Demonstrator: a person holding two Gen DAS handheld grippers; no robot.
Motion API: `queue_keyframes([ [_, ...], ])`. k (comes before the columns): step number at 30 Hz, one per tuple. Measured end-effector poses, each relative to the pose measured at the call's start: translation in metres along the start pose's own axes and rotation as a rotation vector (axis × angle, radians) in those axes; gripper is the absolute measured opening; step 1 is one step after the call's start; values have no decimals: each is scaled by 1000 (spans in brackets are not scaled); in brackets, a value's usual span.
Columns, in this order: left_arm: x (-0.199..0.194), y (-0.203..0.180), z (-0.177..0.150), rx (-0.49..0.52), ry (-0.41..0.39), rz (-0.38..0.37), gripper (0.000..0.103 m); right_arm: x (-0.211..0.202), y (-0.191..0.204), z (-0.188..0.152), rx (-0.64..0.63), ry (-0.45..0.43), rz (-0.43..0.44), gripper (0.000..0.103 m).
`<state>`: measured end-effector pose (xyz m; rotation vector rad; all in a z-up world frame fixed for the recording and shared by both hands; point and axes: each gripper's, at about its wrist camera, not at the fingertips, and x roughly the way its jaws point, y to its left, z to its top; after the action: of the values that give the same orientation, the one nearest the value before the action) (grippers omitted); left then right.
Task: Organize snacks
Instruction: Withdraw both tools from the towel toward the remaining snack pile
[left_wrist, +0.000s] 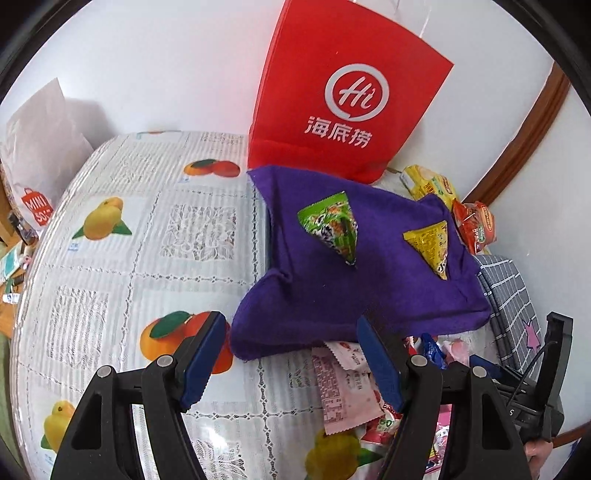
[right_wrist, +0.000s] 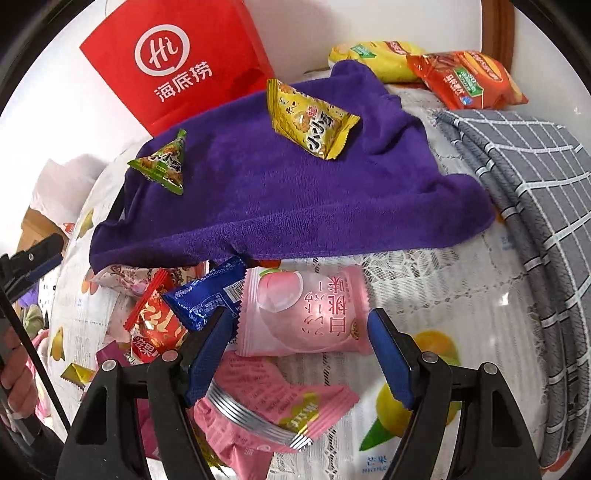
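A purple towel (left_wrist: 332, 280) covers a raised box; a green triangular snack (left_wrist: 332, 225) and a yellow snack (left_wrist: 430, 243) lie on it. They also show in the right wrist view: towel (right_wrist: 295, 206), green snack (right_wrist: 164, 166), yellow snack (right_wrist: 310, 118). My left gripper (left_wrist: 291, 365) is open and empty in front of the towel's near edge. My right gripper (right_wrist: 299, 354) is open and empty over a pink peach packet (right_wrist: 303, 314). A blue packet (right_wrist: 207, 295), a red candy packet (right_wrist: 155, 325) and a pink wafer packet (right_wrist: 266, 406) lie in the loose pile.
A red paper bag (left_wrist: 343, 88) stands against the wall behind the towel. Yellow (right_wrist: 376, 59) and orange (right_wrist: 465, 81) chip bags lie at the back right. A grey checked cloth (right_wrist: 524, 206) drapes at the right. The fruit-print tablecloth (left_wrist: 129, 240) spreads to the left.
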<state>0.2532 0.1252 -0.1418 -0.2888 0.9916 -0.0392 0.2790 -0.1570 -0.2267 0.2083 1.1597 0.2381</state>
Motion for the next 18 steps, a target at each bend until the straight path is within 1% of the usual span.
queue_keyframes([
  [5, 5, 3, -5, -8, 14, 1, 71, 3, -8, 0, 32, -13, 40, 79],
  [9, 7, 4, -8, -15, 22, -6, 71, 4, -10, 5, 49, -22, 44, 78],
  [10, 7, 4, -8, -16, 23, -4, 71, 5, -9, 5, 44, -23, 39, 76],
  [14, 6, 5, -12, -11, 24, -3, 71, 5, -5, 6, 5, -33, 16, 73],
  [17, 4, 4, -15, -5, 26, -5, 71, 2, -4, 5, 0, -41, 18, 71],
  [18, 4, 4, -16, -4, 29, -8, 71, 0, -5, 5, 6, -42, 23, 68],
])
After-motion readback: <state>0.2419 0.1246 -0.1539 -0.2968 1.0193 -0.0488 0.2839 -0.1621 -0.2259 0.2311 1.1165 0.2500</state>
